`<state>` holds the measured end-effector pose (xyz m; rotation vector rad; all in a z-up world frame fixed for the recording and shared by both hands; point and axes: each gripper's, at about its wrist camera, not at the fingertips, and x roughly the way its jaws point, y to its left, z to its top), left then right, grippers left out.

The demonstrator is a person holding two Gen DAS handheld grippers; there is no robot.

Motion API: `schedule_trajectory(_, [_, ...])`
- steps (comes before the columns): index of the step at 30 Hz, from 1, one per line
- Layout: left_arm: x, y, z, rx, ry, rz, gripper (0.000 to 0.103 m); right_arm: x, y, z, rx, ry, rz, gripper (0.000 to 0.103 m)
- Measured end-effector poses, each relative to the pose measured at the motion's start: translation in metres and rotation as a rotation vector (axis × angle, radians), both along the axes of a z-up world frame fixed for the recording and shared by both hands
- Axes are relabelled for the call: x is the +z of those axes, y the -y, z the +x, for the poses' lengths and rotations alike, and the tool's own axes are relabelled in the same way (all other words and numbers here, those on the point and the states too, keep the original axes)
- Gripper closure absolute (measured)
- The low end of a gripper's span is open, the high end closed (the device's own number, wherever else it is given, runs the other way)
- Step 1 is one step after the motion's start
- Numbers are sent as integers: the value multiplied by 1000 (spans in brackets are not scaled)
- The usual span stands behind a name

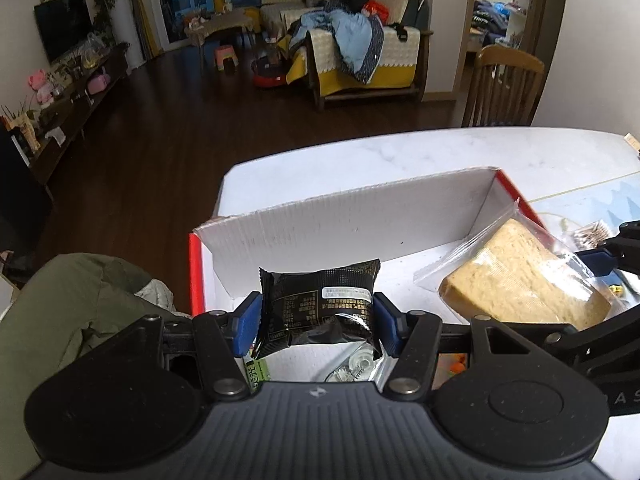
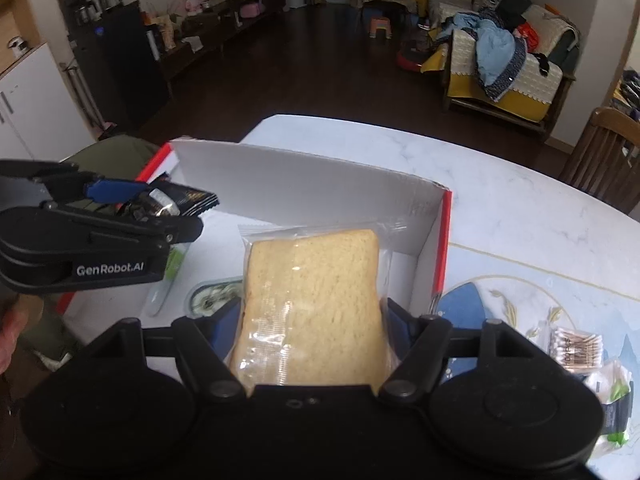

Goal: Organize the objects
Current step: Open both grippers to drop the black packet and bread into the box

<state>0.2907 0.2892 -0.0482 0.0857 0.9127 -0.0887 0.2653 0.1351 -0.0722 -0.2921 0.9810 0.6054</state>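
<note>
From the left wrist camera, the left gripper (image 1: 318, 322) is clamped on a black snack packet (image 1: 320, 306), whose long axis runs crosswise between the blue finger pads (image 1: 247, 322), crimped ends pointing left and right. The glossy, crinkled foil packet hangs above the open cardboard box (image 1: 352, 216), which is white inside, red outside, and stands on the marbled white table (image 1: 400, 152). To the right, a bagged bread slice (image 1: 520, 276) tilts over the box.

From the right wrist camera, the right gripper (image 2: 310, 330) is closed on the bread slice (image 2: 312, 300), with fingers pressing its two side edges. The slice's long axis points forward toward the box's far wall (image 2: 304, 188). It is tan, porous and squarish, in a clear plastic bag. The left gripper (image 2: 132, 200) holds the packet (image 2: 180, 200) at left, over the box.
</note>
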Motion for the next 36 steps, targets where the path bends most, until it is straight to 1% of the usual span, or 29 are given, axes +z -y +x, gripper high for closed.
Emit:
schedule_trajectory(5, [-18, 9, 22, -19, -47, 47, 45, -16, -14, 7, 24, 11, -60, 31])
schedule_trajectory(10, [-36, 19, 37, -36, -105, 81, 45, -31, -21, 13, 21, -15, -68, 31])
schedule_trajectory(16, [-51, 26, 50, -60, -188, 112, 45, -48, -30, 12, 40, -36, -117, 31])
schedule_trajectory(17, [-54, 27, 52, -65, -204, 118, 45, -49, -32, 11, 46, -18, -134, 31])
schedule_trajectory(19, [-59, 29, 55, -70, -229, 125, 45, -52, -35, 9, 59, -12, -152, 31])
schedule_trajectory(24, [-67, 29, 59, -79, -281, 128, 44, -55, -36, 11, 64, -12, -168, 31])
schedule_trajectory(29, [-69, 27, 59, -68, -291, 116, 41, -57, -39, 12, 72, -9, -181, 30])
schedule_trajectory(33, [-69, 24, 55, -52, -290, 103, 30, -55, -38, 12, 70, -7, -176, 29])
schedule_trajectory(35, [-69, 24, 53, -48, -287, 97, 30, -53, -35, 12, 64, -12, -163, 22])
schedule_trajectory(36, [-68, 23, 51, -47, -284, 92, 30, -52, -34, 12, 61, -16, -152, 21])
